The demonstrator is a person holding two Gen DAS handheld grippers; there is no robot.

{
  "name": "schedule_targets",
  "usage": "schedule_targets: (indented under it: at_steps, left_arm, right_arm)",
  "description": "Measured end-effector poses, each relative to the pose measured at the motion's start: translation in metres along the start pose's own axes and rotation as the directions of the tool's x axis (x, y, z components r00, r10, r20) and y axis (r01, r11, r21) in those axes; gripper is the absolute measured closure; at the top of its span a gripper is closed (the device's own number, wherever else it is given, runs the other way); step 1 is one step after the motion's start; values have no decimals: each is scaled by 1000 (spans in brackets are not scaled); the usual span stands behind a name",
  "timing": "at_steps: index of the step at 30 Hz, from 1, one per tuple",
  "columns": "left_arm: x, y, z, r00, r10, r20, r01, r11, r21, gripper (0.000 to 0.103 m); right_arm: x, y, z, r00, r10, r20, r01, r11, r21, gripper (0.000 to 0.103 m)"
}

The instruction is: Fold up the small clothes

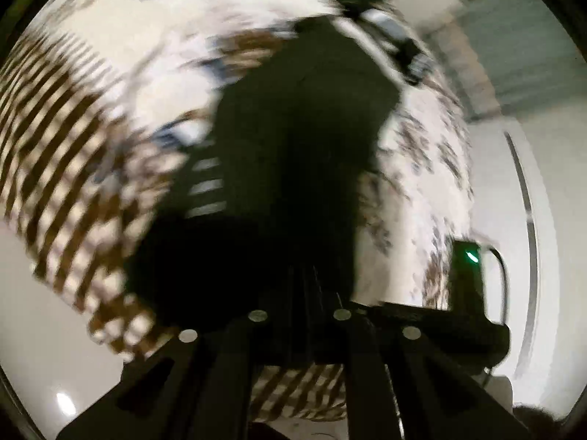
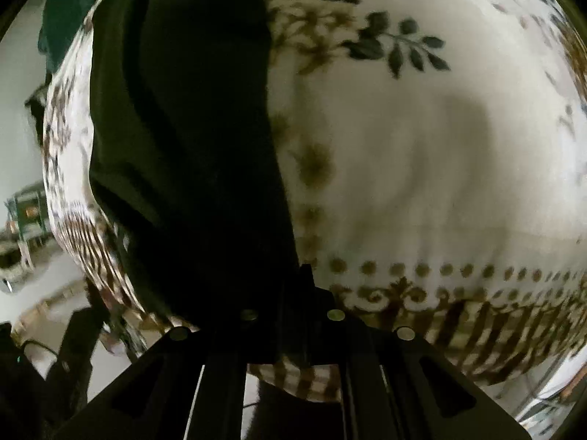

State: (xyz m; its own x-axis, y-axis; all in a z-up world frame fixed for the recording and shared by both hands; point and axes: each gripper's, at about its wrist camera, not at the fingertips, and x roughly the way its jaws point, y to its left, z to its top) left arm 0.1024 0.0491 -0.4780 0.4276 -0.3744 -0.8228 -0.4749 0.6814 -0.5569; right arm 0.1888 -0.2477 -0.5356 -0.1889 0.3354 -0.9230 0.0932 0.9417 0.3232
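A dark garment (image 1: pixel 304 154) lies on a floral-printed cloth (image 2: pixel 422 154) covering the table, its body running from six toward twelve o'clock in both wrist views. The left hand-held gripper (image 1: pixel 304 293) and the right hand-held gripper (image 2: pixel 293 293) each appear pinched together on the garment's near edge, though the dark fabric hides the tips. To fold cleanly, both should probably lift level and carry the edge evenly toward the far hem. The cloth's striped border (image 2: pixel 477 333) marks the near edge; open cloth spreads toward three o'clock of the right gripper.
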Motion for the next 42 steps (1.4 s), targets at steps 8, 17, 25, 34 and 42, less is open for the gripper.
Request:
schedule_targets:
  at_steps: [8, 17, 25, 34, 42]
  left_arm:
    - [-24, 112, 19, 999, -23, 37, 32, 959, -282, 50]
    - [35, 52, 28, 989, 12, -147, -27, 994, -102, 45]
    - [89, 17, 25, 924, 330, -191, -312, 942, 122, 80]
    - [7, 94, 29, 947, 272, -169, -278, 960, -13, 91]
    - [50, 67, 30, 975, 94, -202, -100, 995, -21, 37]
  right_arm:
    - [5, -3, 2, 998, 68, -4, -67, 996, 62, 70]
    - [-1, -30, 1, 995, 91, 35, -95, 986, 134, 70]
    - [-4, -33, -3, 997, 58, 52, -62, 993, 96, 69]
    - [11, -34, -16, 994, 102, 46, -106, 990, 95, 63]
    - [43, -31, -24, 975, 223, -4, -220, 964, 148, 47]
